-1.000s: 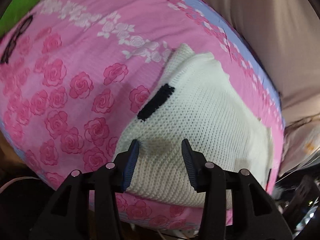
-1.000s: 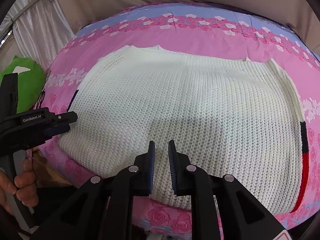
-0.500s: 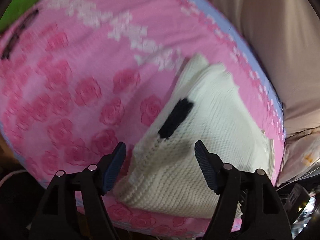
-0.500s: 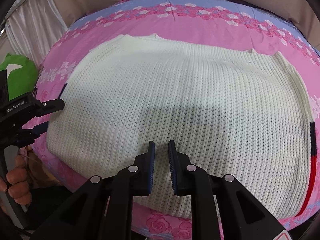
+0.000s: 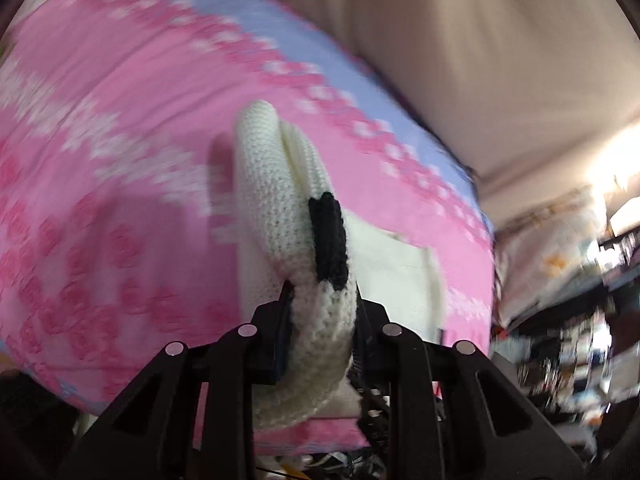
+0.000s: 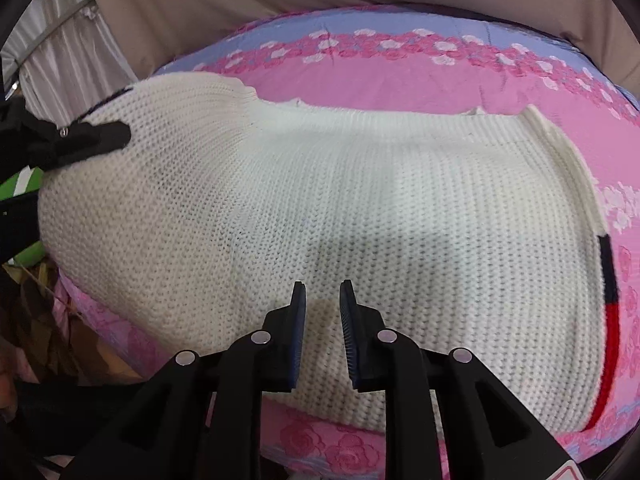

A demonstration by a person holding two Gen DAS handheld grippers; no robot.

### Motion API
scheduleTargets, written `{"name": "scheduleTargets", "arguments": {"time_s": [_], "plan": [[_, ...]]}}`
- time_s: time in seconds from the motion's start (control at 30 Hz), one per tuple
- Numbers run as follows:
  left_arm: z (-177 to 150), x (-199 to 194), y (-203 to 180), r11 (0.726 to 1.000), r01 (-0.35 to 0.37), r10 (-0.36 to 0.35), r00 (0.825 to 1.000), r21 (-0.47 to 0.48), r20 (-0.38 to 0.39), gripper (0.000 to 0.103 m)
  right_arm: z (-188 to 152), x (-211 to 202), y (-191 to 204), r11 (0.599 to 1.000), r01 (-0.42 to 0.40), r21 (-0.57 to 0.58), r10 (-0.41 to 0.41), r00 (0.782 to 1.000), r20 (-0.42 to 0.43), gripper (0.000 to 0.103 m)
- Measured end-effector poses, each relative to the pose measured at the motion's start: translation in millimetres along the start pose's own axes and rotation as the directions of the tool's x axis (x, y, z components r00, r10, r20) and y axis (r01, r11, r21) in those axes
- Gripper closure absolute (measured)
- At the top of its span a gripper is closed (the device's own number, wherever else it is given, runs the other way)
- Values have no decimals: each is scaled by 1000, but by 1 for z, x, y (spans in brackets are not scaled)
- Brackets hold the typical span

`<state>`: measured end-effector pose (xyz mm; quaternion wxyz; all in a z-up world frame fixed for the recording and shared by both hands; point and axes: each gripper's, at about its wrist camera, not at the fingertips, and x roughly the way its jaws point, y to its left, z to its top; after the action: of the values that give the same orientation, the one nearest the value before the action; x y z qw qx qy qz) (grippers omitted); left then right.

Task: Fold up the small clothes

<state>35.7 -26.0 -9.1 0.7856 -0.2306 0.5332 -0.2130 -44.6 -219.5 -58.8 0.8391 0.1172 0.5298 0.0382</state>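
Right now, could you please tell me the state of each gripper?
Left tongs: closed on the white knitted sweater.
Right tongs: open, holding nothing.

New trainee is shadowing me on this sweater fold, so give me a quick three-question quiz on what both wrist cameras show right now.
1. True or false: the left gripper is shut on the white sweater.
2. What colour is the knit patch just ahead of the left gripper?
3. The right gripper is: A) clamping the hem, B) slightly open over the sweater, gripping nothing, C) holding the pink bedsheet.

Key: 1 true; 2 black; 3 B.
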Motion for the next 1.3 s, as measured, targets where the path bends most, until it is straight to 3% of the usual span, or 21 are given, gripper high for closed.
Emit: {"name": "scheduleTargets", "arguments": {"time_s": [0.1,0.2,0.27,0.33,0.37,0.43,0.47,0.5,0.53,0.6,0.7,0.8,0.9,1.0,1.07,1.13,1.17,1.23,1.3], "plan": [[-14,19,-64,987,62,-54,997,146,-55,80,-12,-33,-28,997,24,67,-27,998,58,78],[-41,59,-118,954,106,-67,987,279,-148,80,-34,-62,-64,986,49,160,-65,993,95,78],[-66,96,-141,924,118,-33,972,363,-232,76,-50,-75,-84,972,75,221,-99,990,102,75],[-83,130,-150,904,76,52,957,420,-286,69,-64,-81,-108,956,102,276,-131,987,89,73],[-90,138,-148,908,43,97,946,416,-310,68,-70,-83,-116,946,113,303,-144,986,82,73],[-92,125,-138,925,63,59,951,376,-304,58,-80,-92,-131,928,119,352,-157,984,79,73],[-91,112,-134,923,53,58,960,381,-274,40,-82,-98,-135,923,114,366,-159,983,95,70],[-89,100,-131,916,25,76,969,400,-234,30,-83,-102,-137,921,106,374,-157,982,107,62],[-88,85,-124,904,-1,91,978,428,-189,29,-81,-107,-139,920,90,381,-146,982,119,59],[-83,72,-109,888,-36,125,978,459,-166,26,-76,-114,-138,918,27,396,-92,985,147,48],[-84,64,-73,869,-56,186,958,491,-220,26,-58,-109,-126,932,-34,360,-19,990,143,30],[-105,70,-51,840,-73,253,929,537,-270,26,-45,-86,-110,952,-24,306,7,998,56,28],[-117,87,-37,848,-86,278,913,524,-299,26,-44,-64,-102,947,-39,319,48,999,-22,28],[-116,101,-30,842,-159,332,906,516,-263,27,-44,-51,-100,932,-63,358,83,996,-39,28],[-118,112,-29,833,-173,355,895,525,-269,28,-39,-45,-100,932,-50,358,70,997,-44,29],[-119,119,-29,831,-174,365,887,528,-282,32,-32,-45,-99,942,-47,333,52,999,-4,73],[-119,120,-29,833,-178,370,883,525,-288,33,-28,-49,-100,942,-52,332,50,999,15,81],[-118,122,-27,844,-183,372,877,504,-305,34,-20,-86,-108,921,-153,358,99,981,166,84],[-118,123,-28,853,-179,365,877,491,-313,34,-20,-122,-111,927,-178,330,91,960,264,84]]}}
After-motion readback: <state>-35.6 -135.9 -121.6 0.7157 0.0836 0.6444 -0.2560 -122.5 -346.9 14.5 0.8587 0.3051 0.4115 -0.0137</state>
